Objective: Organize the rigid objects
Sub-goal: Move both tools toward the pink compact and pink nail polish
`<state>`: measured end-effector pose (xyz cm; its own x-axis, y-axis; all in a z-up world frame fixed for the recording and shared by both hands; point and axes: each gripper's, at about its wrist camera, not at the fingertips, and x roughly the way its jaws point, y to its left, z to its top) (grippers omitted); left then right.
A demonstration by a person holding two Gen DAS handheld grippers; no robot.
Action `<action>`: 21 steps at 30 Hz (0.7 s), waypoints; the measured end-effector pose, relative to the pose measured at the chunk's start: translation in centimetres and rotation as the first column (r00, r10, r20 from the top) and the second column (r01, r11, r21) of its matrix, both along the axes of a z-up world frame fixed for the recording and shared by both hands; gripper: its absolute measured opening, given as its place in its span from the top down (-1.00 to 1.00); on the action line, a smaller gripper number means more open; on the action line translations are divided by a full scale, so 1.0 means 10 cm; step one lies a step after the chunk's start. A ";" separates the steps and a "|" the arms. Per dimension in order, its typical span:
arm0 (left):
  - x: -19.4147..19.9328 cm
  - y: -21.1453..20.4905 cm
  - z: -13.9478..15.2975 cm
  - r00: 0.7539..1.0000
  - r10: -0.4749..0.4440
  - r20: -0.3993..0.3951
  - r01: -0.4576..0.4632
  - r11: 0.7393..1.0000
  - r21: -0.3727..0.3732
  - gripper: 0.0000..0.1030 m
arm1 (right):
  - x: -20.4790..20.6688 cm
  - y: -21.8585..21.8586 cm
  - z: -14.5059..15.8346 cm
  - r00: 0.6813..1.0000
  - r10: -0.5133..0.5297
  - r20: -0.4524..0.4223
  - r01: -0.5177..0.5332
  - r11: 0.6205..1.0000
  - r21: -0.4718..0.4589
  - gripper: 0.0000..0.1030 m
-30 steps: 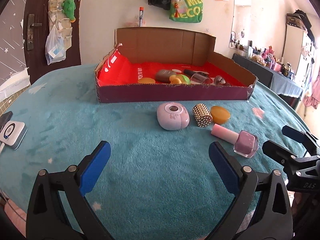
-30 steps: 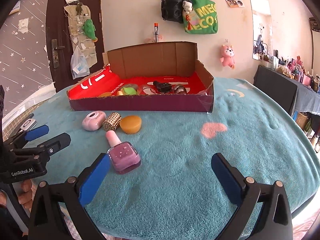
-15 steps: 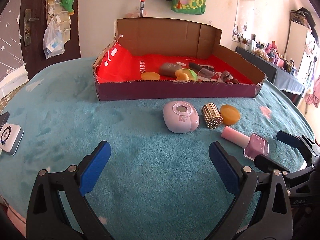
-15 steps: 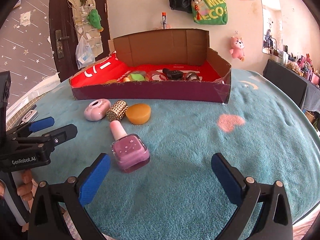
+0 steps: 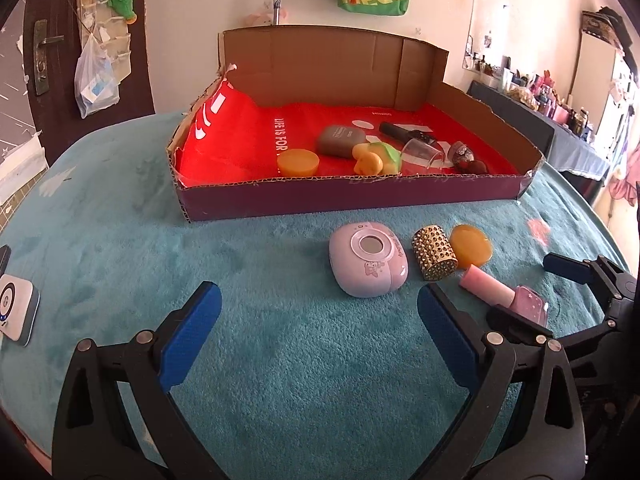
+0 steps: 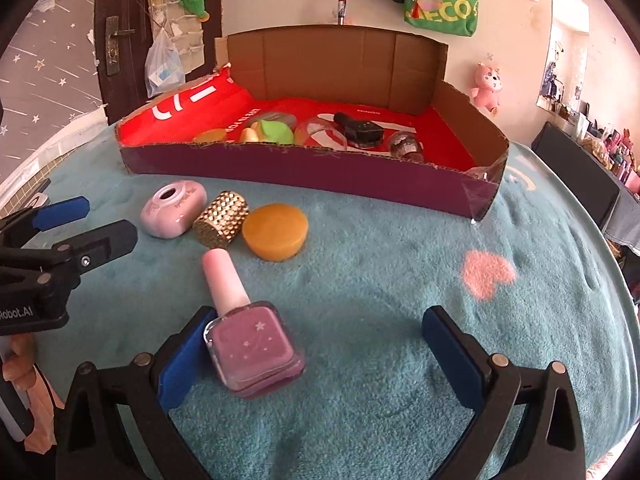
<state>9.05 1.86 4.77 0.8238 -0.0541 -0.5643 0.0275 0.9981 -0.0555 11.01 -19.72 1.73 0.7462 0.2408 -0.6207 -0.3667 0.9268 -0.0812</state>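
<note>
On a teal plush cover (image 5: 120, 240), the left gripper (image 5: 316, 320) hangs with jaws wide apart before a pink compact case (image 5: 366, 266), a studded gold cylinder (image 5: 434, 254), an amber soap disc (image 5: 470, 246) and a pink nail-polish bottle (image 5: 504, 296). Behind them sits a red-lined cardboard box (image 5: 340, 196) holding small items.

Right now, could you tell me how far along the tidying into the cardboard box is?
Partly done. Several items already lie in the cardboard box, including an amber disc and a green-and-yellow toy. In hand: nothing gripped, but the open right gripper is around the pink nail polish bottle. Left on the blanket: that bottle, the pink case, the gold studded cylinder and the amber puck. The left gripper is open, empty.
</note>
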 end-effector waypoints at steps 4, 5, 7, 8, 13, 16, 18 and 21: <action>0.09 -0.04 0.03 1.000 -0.011 -0.010 0.011 1.000 0.007 -0.94 | 0.12 -0.16 0.03 0.998 -0.064 -0.019 0.064 0.998 0.008 -1.00; 0.12 -0.05 0.04 1.000 -0.012 -0.016 0.012 1.000 0.010 -0.94 | 0.15 -0.21 0.03 0.996 -0.080 -0.025 0.081 0.997 0.016 -1.00; 0.19 -0.08 0.03 0.999 -0.017 -0.034 0.018 1.000 0.021 -0.94 | 0.20 -0.29 0.04 0.996 -0.084 -0.040 0.086 0.995 0.041 -0.99; 0.22 -0.09 0.03 0.999 -0.018 -0.041 0.019 0.999 0.027 -0.94 | 0.20 -0.32 0.05 0.996 -0.076 -0.045 0.078 0.996 0.053 -0.99; 0.39 -0.13 0.00 0.997 -0.013 -0.082 0.017 0.999 0.048 -0.94 | 0.13 -0.36 0.07 0.999 -0.003 -0.037 0.005 0.998 0.068 -0.99; 0.46 -0.14 -0.01 0.995 -0.017 -0.097 0.023 0.998 0.056 -0.94 | 0.10 -0.36 0.06 0.999 0.024 -0.035 -0.022 0.998 0.059 -0.99; 0.46 -0.11 -0.02 0.995 -0.019 -0.102 0.025 0.998 0.054 -0.94 | 0.08 -0.36 0.05 0.999 0.035 -0.030 -0.034 0.998 0.048 -0.99; 0.41 -0.07 -0.02 0.995 -0.014 -0.101 0.022 0.997 0.077 -0.95 | 0.06 -0.38 0.03 0.998 0.053 -0.034 -0.051 0.997 0.055 -0.99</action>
